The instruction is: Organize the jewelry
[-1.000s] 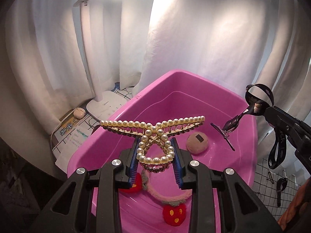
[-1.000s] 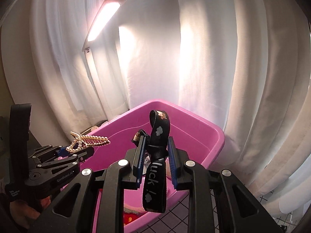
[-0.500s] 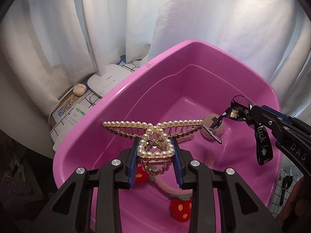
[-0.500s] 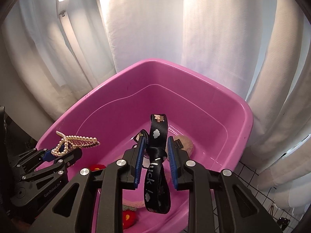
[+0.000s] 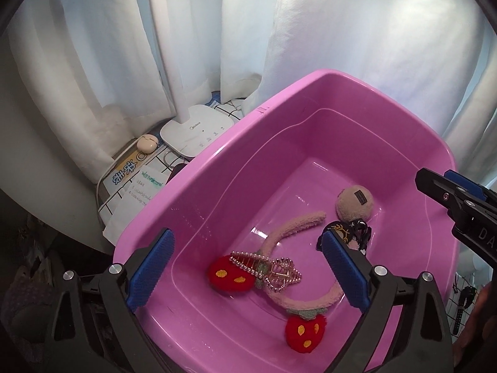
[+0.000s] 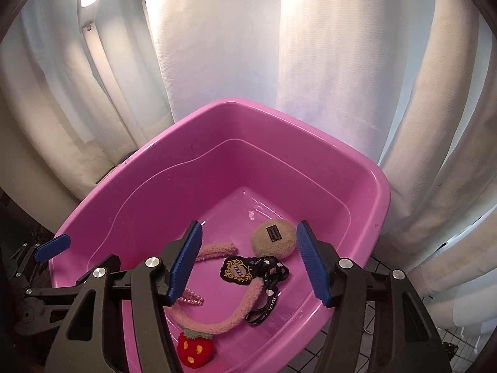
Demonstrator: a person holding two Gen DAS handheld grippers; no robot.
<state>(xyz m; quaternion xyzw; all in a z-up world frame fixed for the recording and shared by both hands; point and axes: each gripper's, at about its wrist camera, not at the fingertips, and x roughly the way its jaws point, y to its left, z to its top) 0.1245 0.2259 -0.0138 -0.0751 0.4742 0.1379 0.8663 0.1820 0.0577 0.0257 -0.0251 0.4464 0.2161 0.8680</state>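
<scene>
Two grippers hover over one pink tub point(image 5: 192, 192), left gripper point(image 5: 245, 275) and right gripper point(image 6: 248, 259) both opening and empty, with one pearl clip point(image 5: 268, 270) and apparently one black strap point(image 6: 264, 272) lying below their fingers.

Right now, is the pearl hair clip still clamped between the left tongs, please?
No, the pearl hair clip lies in the pink tub on the fuzzy headband, below the opening left tongs.

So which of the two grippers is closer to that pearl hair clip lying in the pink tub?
Left. The left gripper, jaws opening, hangs right over the pearl hair clip. The right gripper, also opening, sits off to the side, over the black strap.
</scene>
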